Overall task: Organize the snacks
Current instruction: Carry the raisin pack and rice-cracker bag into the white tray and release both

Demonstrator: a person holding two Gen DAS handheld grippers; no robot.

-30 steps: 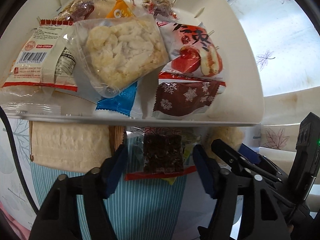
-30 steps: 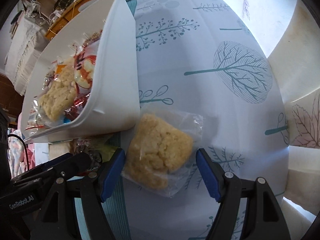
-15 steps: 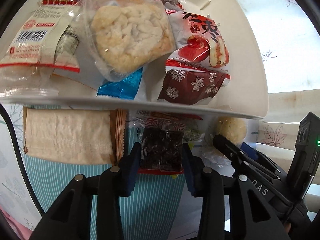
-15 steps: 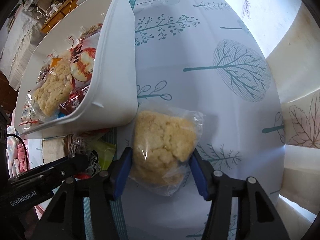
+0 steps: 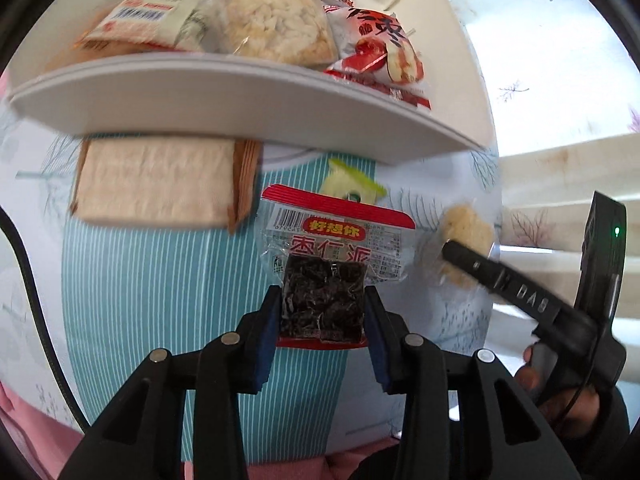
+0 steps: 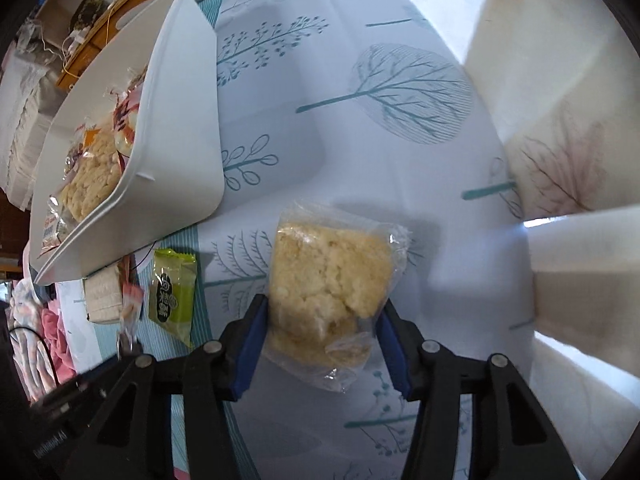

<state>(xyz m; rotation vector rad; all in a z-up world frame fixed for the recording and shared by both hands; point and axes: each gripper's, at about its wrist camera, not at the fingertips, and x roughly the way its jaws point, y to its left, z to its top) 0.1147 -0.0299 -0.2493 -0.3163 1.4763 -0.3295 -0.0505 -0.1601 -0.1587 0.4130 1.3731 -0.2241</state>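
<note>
Here the white bin (image 5: 256, 92) cuts across the top of the left wrist view, and its near wall hides the lower halves of the packets inside: a pale puffed rice cake (image 5: 276, 28), a red-and-white packet with large characters (image 5: 380, 52) and a barcode-labelled packet (image 5: 144, 20) are only partly visible, and the wrappers behind them are too cramped to tell apart. The beige wafer pack (image 5: 156, 184) on the teal-striped tablecloth (image 5: 160, 280) is blurred and its top edge slips under the bin. The left gripper (image 5: 323, 316) has its blue pads pressed on the dark block at the lower end of the red-edged date snack packet (image 5: 332, 252), which covers most of a yellow-green packet (image 5: 352, 184) behind it. The right gripper (image 6: 320, 340) clamps a clear-wrapped rice cake (image 6: 328, 280) near its lower end; its jaws have just been closing further on it. In the right wrist view the green packet (image 6: 172, 292) lies flat beside the bin (image 6: 176, 120), and a smeared reddish shape left of it cannot be made out. A second ago both pairs of jaws stood wide around their snacks as these lay on the cloth; now each is gripped, the date packet's printed upper part, then tucked beneath the bin's edge, is in full sight, and the yellow-green packet is uncovered.
</note>
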